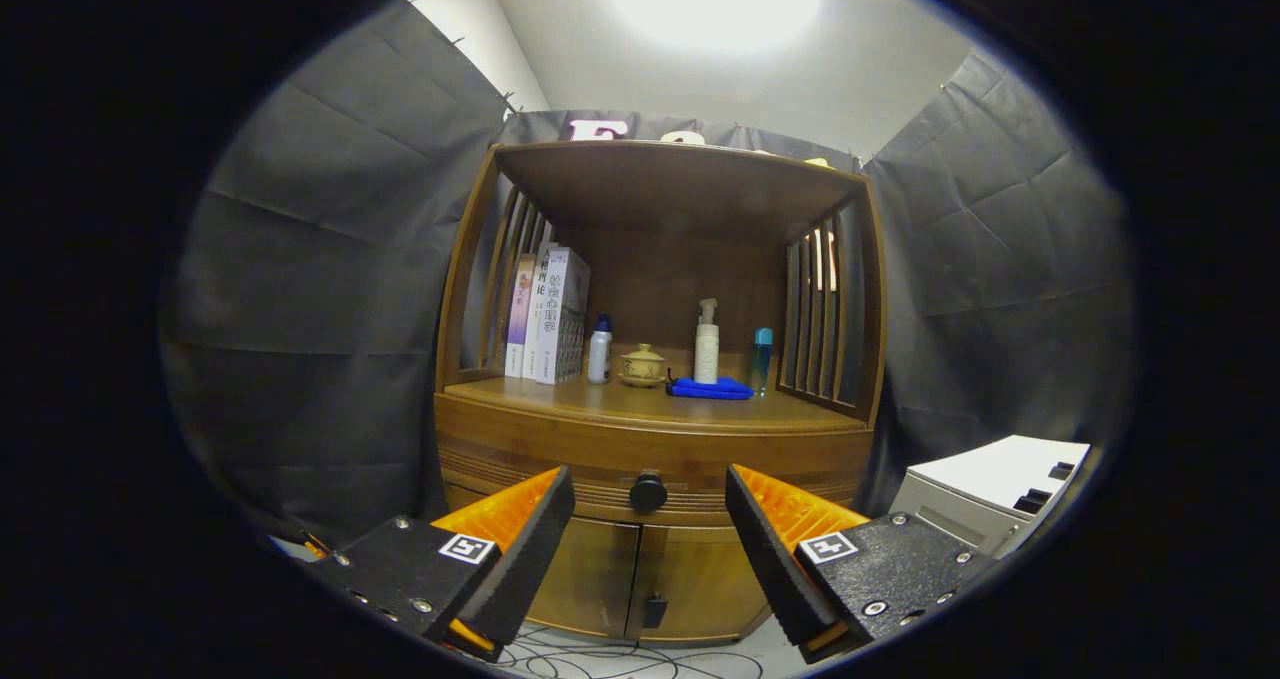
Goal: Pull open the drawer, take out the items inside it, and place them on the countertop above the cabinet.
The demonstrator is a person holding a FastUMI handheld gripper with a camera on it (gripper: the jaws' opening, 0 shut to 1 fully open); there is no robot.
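Note:
A brown wooden cabinet (560, 439) stands ahead of me. Its drawer (540, 474) is closed, with a round black knob (648, 491) at the middle of its front. My gripper (650, 504) is open, its two black-padded orange fingers (530, 539) spread wide on either side of the knob and still short of it. Nothing is held between them. The countertop (600, 404) above the drawer carries a folded blue cloth (710, 389), a small yellow lidded pot (643, 366) and several bottles. What is in the drawer is hidden.
Books (550, 314) stand at the left of the countertop under a wooden shelf roof with slatted sides. Two lower cabinet doors (600, 579) are shut. A white box-like unit (990, 494) sits to the right of the cabinet. Cables (600, 659) lie on the floor.

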